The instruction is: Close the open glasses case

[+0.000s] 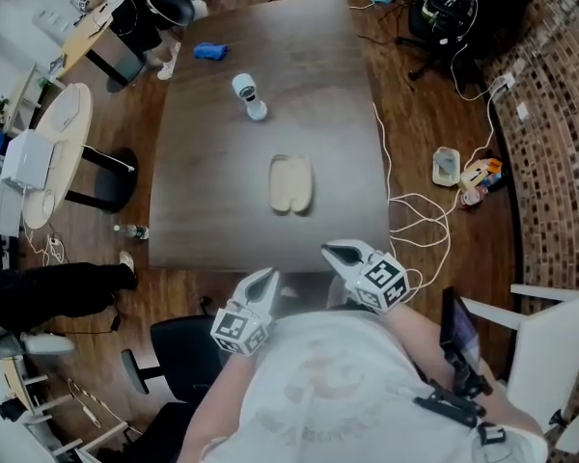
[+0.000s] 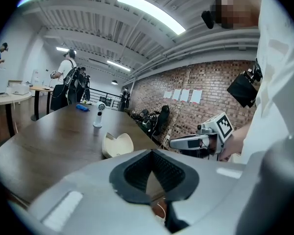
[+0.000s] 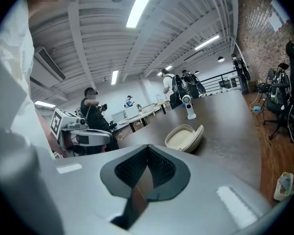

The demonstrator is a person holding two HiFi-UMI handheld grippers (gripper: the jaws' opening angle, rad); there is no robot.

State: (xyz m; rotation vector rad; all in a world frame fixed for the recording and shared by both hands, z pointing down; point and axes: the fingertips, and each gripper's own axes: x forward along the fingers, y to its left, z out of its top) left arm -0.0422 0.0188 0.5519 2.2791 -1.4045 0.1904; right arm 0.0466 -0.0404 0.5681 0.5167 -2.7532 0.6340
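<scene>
Open glasses case (image 1: 290, 183): cream, both halves facing up, at frame centre on the dark wooden table (image 1: 212, 191). Left gripper (image 1: 269, 275) and right gripper (image 1: 329, 251): lower centre, at the table's near edge, well apart from the case, each with jaws pressed together on nothing. Upper centre: a white object (image 1: 250, 97), possibly a small camera, and a blue object (image 1: 210, 51).

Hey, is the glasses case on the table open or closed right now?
Open. The glasses case lies on the table with its two pale halves spread apart, hollow insides showing.
</scene>
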